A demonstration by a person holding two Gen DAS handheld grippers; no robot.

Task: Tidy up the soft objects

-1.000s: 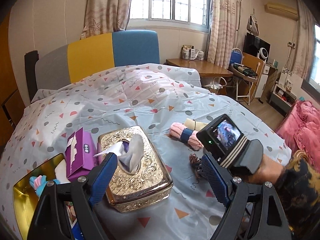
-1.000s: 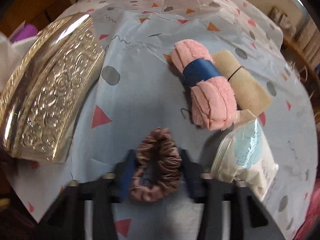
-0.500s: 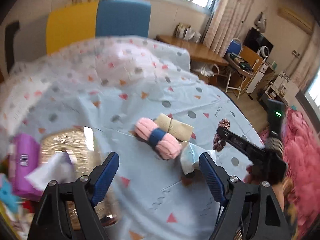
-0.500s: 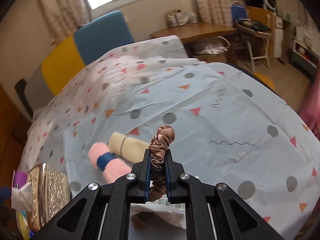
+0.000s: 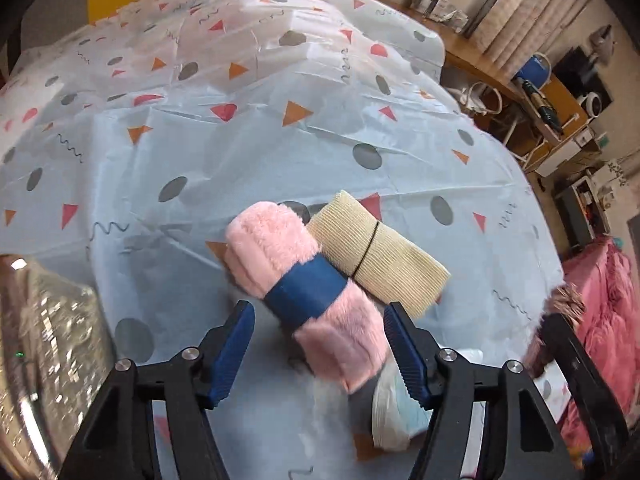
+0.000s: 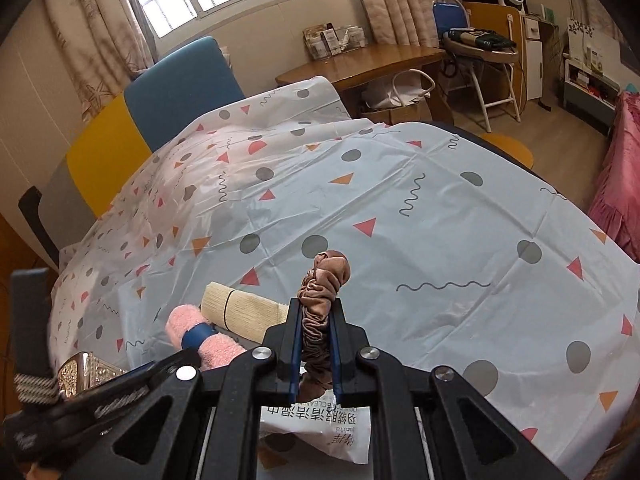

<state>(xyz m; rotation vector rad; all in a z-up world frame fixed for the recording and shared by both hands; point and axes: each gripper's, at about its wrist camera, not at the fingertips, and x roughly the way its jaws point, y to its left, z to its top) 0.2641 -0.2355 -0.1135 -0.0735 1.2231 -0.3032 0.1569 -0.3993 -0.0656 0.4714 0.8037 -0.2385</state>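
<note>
Nearest us, our right gripper (image 6: 313, 346) is clamped on the brown scrunchie (image 6: 322, 280), which bunches limply above the jaws: light, soft, easily slipped, so we judge a firm pinch across its gathered band suits it. Just beneath the scrunchie lies a white wipes packet (image 6: 320, 428). Our left gripper (image 5: 320, 350) stands wide apart, straddling the near end of the pink rolled towel (image 5: 304, 300). The towel looks plush and squashy; we would take it at the blue band (image 5: 306, 298), where it is bound tight. Touching the towel's far side rests the beige roll (image 5: 378, 260), on the patterned tablecloth (image 5: 240, 152).
</note>
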